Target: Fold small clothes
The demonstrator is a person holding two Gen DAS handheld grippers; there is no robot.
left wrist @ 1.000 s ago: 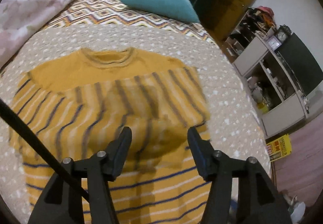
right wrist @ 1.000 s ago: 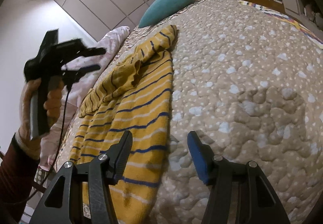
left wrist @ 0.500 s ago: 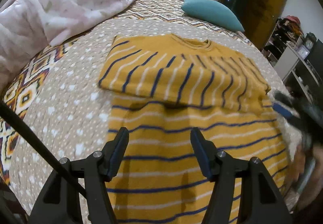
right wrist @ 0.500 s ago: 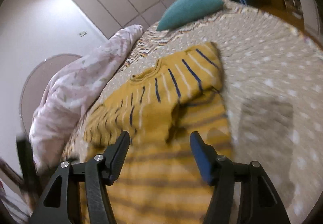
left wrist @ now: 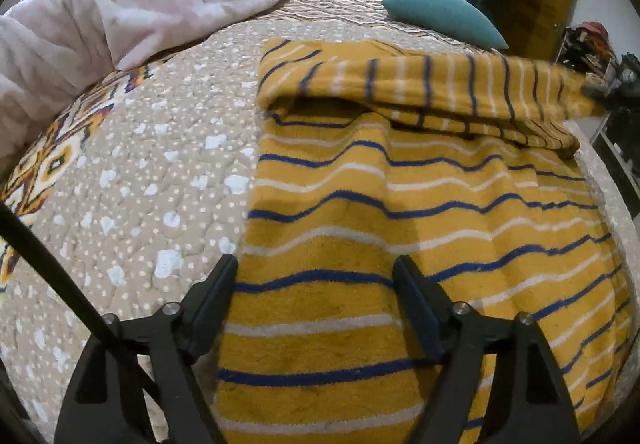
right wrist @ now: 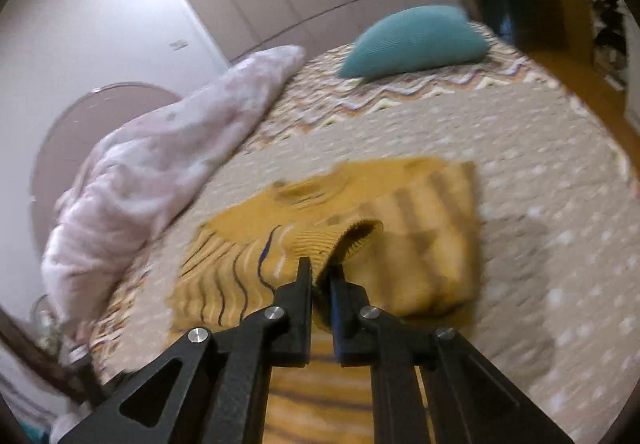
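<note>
Sweater (left wrist: pixel 420 212): yellow with stripes, flat on the spotted bedspread (left wrist: pixel 152 180), one sleeve lifted across its chest.
Left gripper (left wrist: pixel 316 276): jaws just widened, spread over the hem, nothing pinched.
Right gripper (right wrist: pixel 320 276): jaws just closed, clamping the sleeve cuff (right wrist: pixel 344 240).

Each camera sat just behind its tongs, tilted down at the bed (left wrist: pixel 160 164). The left view hung close over the sweater's (left wrist: pixel 400 224) hem, facing the headboard end. The right looked from farther off; both shared sweater, pillow (right wrist: pixel 416 40) and blanket (right wrist: pixel 160 164).
</note>
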